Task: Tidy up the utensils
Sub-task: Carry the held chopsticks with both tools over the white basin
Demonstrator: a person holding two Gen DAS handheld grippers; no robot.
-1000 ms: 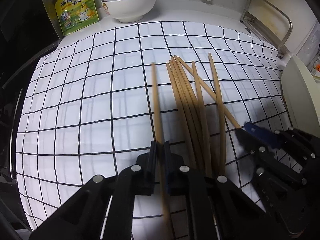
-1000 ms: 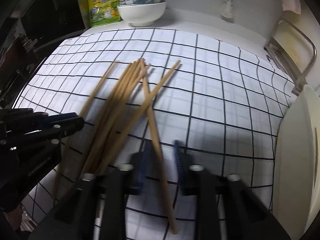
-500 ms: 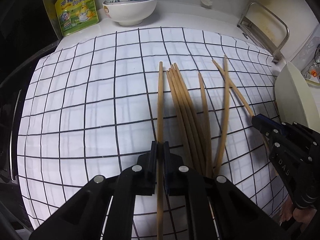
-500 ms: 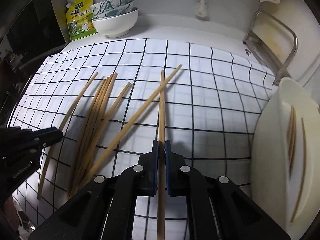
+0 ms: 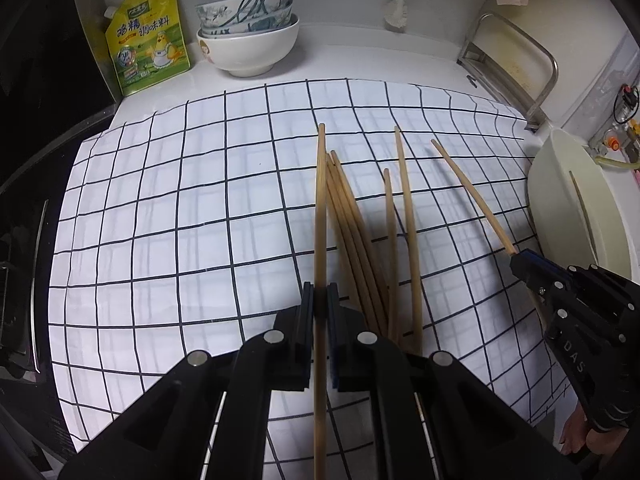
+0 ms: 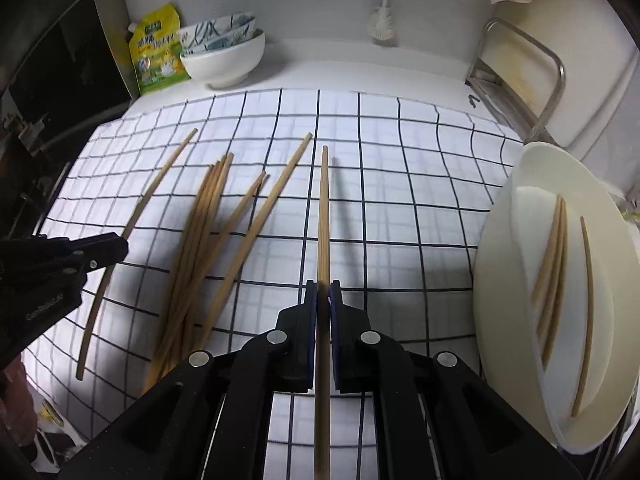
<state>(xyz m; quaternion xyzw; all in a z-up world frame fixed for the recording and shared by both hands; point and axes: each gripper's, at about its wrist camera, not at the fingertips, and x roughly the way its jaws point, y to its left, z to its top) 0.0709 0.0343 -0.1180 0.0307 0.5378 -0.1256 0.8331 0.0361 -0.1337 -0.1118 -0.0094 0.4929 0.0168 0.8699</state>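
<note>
My left gripper (image 5: pixel 320 300) is shut on one wooden chopstick (image 5: pixel 320 200), held lifted over the checked cloth (image 5: pixel 160 220). Several loose chopsticks (image 5: pixel 360 240) lie in a fan just right of it. In the right wrist view my right gripper (image 6: pixel 324 292) is shut on another chopstick (image 6: pixel 323 216) that points away from me. The left gripper (image 6: pixel 118 246) shows at the left edge there, and the right gripper (image 5: pixel 524 262) at the right edge of the left wrist view. A white oval tray (image 6: pixel 500 240) on the right holds three chopsticks (image 6: pixel 554 256).
Stacked bowls (image 5: pixel 248 36) and a yellow seasoning pouch (image 5: pixel 148 40) stand at the back left. A metal rack (image 5: pixel 516 56) leans at the back right and a dish brush (image 5: pixel 394 8) hangs on the wall. A dark stove edge (image 5: pixel 24 240) borders the cloth's left side.
The right gripper's jaws, apart around a chopstick a second ago, have shut on it and raised it. The left gripper has risen with its chopstick. The cloth looks farther below both.
</note>
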